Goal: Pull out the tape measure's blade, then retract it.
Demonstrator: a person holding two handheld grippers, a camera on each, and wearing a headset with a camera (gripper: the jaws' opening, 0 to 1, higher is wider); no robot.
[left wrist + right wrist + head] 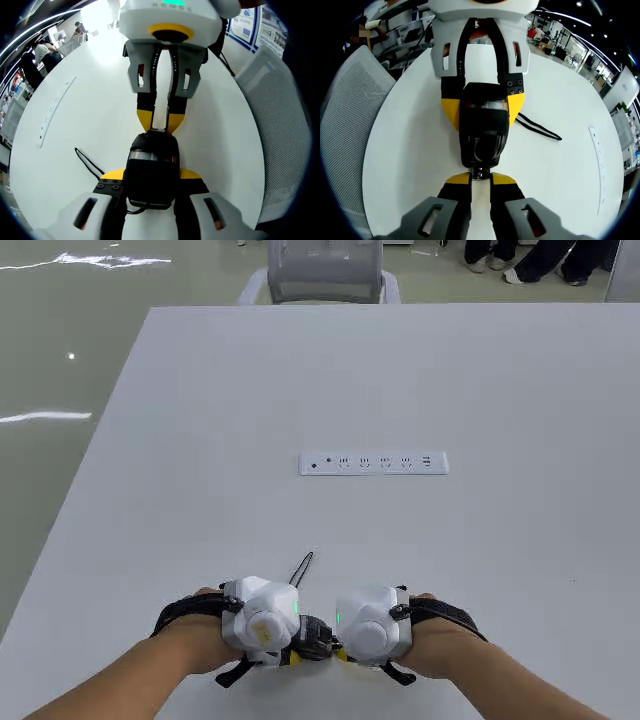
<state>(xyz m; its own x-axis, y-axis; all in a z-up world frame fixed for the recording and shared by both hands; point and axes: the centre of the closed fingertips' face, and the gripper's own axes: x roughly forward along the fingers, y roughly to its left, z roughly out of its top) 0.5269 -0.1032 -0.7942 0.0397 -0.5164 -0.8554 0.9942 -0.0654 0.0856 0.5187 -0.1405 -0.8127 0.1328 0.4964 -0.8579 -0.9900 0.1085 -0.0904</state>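
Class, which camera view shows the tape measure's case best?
The right gripper view: the tape measure faces the camera, large and sharp, held by the left hand-held gripper. The left gripper view shows its back, its sides hidden by jaws. In the head view it is a small dark sliver.

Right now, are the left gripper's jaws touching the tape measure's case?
Touching. In the left gripper view, the left gripper clamps the tape measure from both sides, no gap.
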